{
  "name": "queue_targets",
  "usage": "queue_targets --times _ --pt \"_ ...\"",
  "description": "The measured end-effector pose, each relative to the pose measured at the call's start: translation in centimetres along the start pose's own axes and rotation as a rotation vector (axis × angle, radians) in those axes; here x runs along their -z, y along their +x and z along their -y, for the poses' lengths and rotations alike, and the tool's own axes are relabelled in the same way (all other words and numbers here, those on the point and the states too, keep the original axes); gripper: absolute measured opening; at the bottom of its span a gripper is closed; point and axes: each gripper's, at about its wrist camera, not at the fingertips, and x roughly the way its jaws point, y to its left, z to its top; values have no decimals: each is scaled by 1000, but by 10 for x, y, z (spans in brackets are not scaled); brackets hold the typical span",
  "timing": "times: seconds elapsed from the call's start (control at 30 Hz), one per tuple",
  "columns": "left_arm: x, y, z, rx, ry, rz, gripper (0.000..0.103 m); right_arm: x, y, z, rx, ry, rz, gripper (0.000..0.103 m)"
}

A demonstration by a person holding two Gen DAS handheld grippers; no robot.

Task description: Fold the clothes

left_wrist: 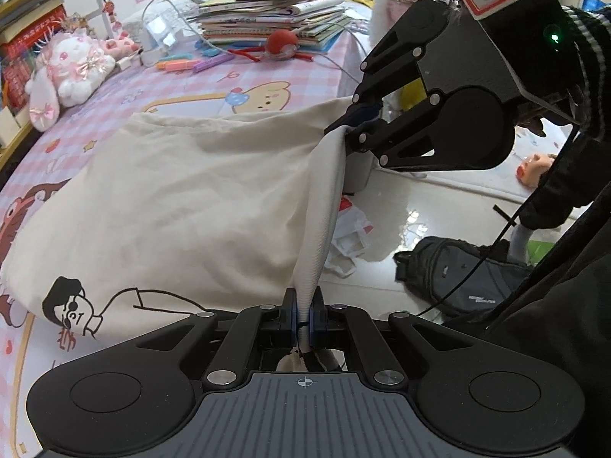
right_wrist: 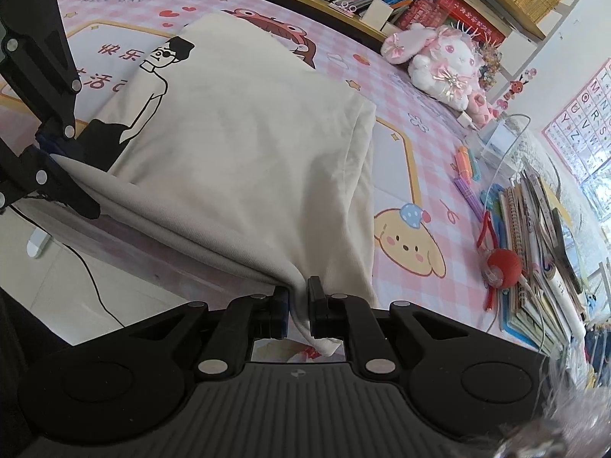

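**Cream T-shirt held by one edge between two grippers**

The cream T-shirt (left_wrist: 183, 198), printed with a line drawing of a man in sunglasses (right_wrist: 164, 76), lies mostly flat on the pink cartoon-print table cover (left_wrist: 236, 87), its near edge lifted off the table's side. That ribbed edge (left_wrist: 320, 206) runs taut between the tools. The left gripper (left_wrist: 303, 318) has its fingers pressed together on one end of it; the right gripper (right_wrist: 298, 305) pinches the other end, cloth bunched between its pads with a corner hanging below. Holding two points of one edge keeps it straight, which likely serves to carry it evenly over the body of the shirt for a fold, or to square the shirt up. Farther off sit a plush rabbit (right_wrist: 446, 65), scattered markers (left_wrist: 191, 64), a red ball toy (right_wrist: 504, 263) and a stack of books (left_wrist: 275, 15); a black backpack (left_wrist: 462, 278) lies on the floor.
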Motion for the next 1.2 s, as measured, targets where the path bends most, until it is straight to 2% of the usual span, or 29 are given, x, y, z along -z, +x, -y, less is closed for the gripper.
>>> queue_targets --times 0.6,0.87,0.93,1.1,1.2 --pt "3 -9 -7 44 -40 53 4 4 10 -10 30 -62 -25 12" --pt "5 -20 -9 27 -36 105 4 11 6 -16 68 -130 -4 12" --pt "7 -24 -11 14 -43 122 4 12 4 -18 73 -140 7 15" --pt "16 -34 -15 -14 -86 160 4 18 1 -24 105 -207 36 29" --pt "22 -36 -15 -29 -105 168 4 24 4 -29 118 -277 38 30"
